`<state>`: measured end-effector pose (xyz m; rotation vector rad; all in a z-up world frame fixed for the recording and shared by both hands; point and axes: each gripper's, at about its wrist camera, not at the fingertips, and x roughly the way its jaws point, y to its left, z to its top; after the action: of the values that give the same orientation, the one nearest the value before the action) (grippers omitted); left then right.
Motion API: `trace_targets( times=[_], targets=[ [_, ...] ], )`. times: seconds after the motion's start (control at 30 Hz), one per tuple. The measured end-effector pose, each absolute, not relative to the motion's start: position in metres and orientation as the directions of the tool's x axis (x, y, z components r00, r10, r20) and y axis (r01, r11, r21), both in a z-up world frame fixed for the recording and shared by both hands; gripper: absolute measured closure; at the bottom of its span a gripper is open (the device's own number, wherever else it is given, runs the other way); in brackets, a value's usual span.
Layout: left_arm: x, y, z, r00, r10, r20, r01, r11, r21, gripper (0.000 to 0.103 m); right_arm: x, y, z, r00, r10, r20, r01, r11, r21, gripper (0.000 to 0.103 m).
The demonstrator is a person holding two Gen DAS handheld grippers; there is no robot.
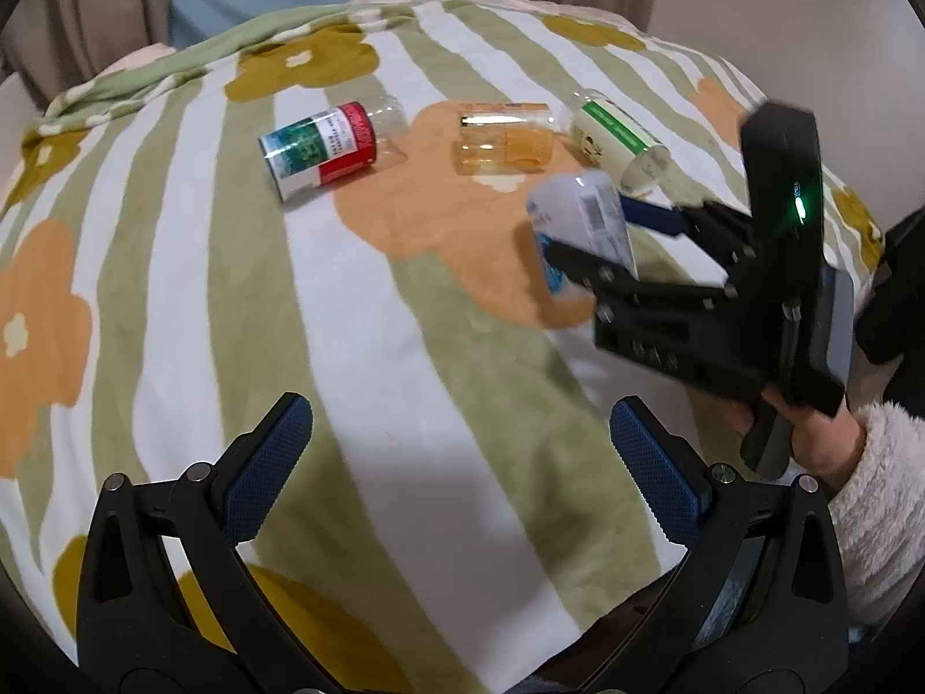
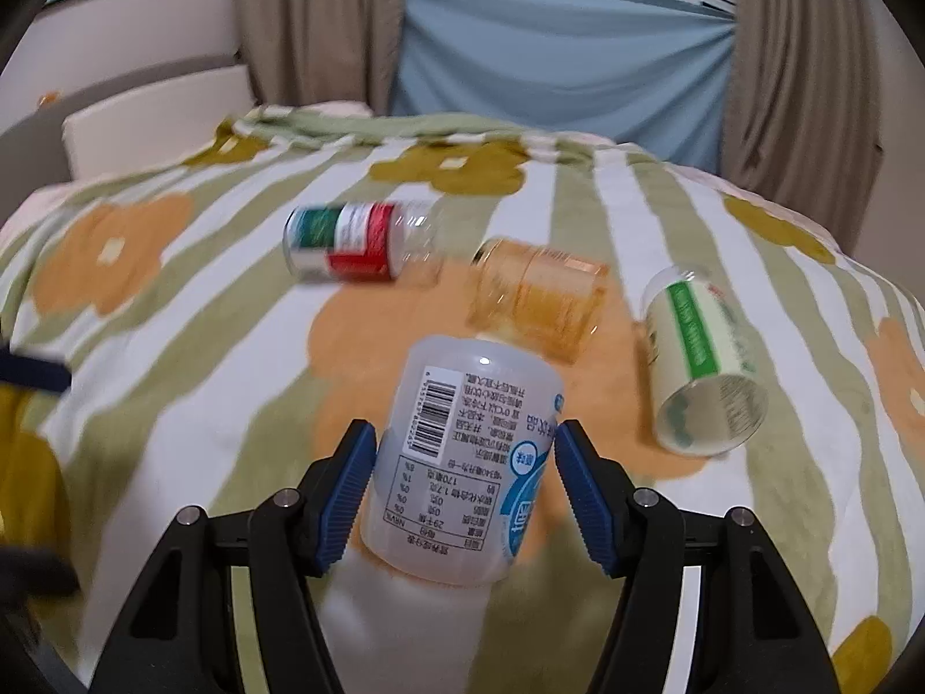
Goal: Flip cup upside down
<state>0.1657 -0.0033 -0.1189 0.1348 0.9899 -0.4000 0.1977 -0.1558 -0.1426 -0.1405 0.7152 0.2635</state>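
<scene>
The right gripper (image 2: pixel 465 483) has its blue fingers (image 2: pixel 350 491) clamped on the sides of the white cup (image 2: pixel 462 462), gripping the lower half of its printed label; the label text reads inverted, and the closed end points away from the camera, tilted slightly. The cup is held above the flowered blanket (image 2: pixel 191 358), apparently clear of it, though blur leaves this uncertain. It looks to be thin translucent plastic, light and probably empty, with a glossy label that may slip; the walls would likely yield under hard pressure, so a moderate grip across the mid-body appears soundest. Beyond the white cup, the amber cup (image 2: pixel 537 295) lies on its side just behind it; the green-striped cup (image 2: pixel 702 358) lies to the white cup's right, and the red-and-green cup (image 2: pixel 358 240) lies farther off to its left. The left gripper (image 1: pixel 462 474) hangs near the white cup's left, its fingers (image 1: pixel 266 462) apart and holding nothing.
</scene>
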Motion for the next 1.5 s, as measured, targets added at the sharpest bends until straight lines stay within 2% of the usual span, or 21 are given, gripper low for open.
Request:
trace_targets(
  times=[0.57,0.8,0.83,0.87,0.9,1.2,1.37,1.5],
  targets=[
    [0.153,0.001,-0.122,0.514,-0.198,-0.834,0.243,0.967,-0.080,0.000,0.150,-0.160,-0.148,0.694,0.258,-0.672,-0.409,0.910,-0.073,0.043],
    [0.145,-0.007,-0.120,0.534,-0.180,-0.826,0.213,0.974,-0.075,0.000,0.150,-0.167,-0.145,0.689,0.285,-0.666,-0.398,0.917,-0.019,0.043],
    [0.144,-0.008,-0.120,0.537,-0.177,-0.825,0.212,0.975,-0.071,0.000,0.150,-0.169,-0.144,0.684,0.295,-0.667,-0.396,0.918,0.000,0.034],
    [0.143,-0.010,-0.118,0.544,-0.173,-0.821,0.210,0.975,-0.066,0.000,0.150,-0.171,-0.142,0.685,0.301,-0.663,-0.389,0.921,0.017,0.013],
    [0.142,-0.011,-0.117,0.549,-0.172,-0.818,0.209,0.976,-0.065,0.000,0.149,-0.173,-0.141,0.688,0.307,-0.658,-0.389,0.921,0.023,0.001],
    [0.126,-0.016,-0.091,0.627,-0.184,-0.757,0.189,0.979,-0.082,0.000,0.131,-0.201,-0.111,0.731,0.296,-0.614,-0.309,0.947,0.089,0.000],
    [0.112,-0.013,-0.048,0.756,-0.155,-0.636,0.146,0.987,-0.066,0.000,0.106,-0.210,-0.053,0.814,0.216,-0.540,-0.259,0.966,-0.005,0.000],
    [0.095,-0.017,-0.019,0.837,-0.135,-0.530,0.126,0.991,-0.053,0.000,0.086,-0.217,-0.016,0.863,0.164,-0.479,-0.200,0.980,-0.025,0.000]
  ],
)
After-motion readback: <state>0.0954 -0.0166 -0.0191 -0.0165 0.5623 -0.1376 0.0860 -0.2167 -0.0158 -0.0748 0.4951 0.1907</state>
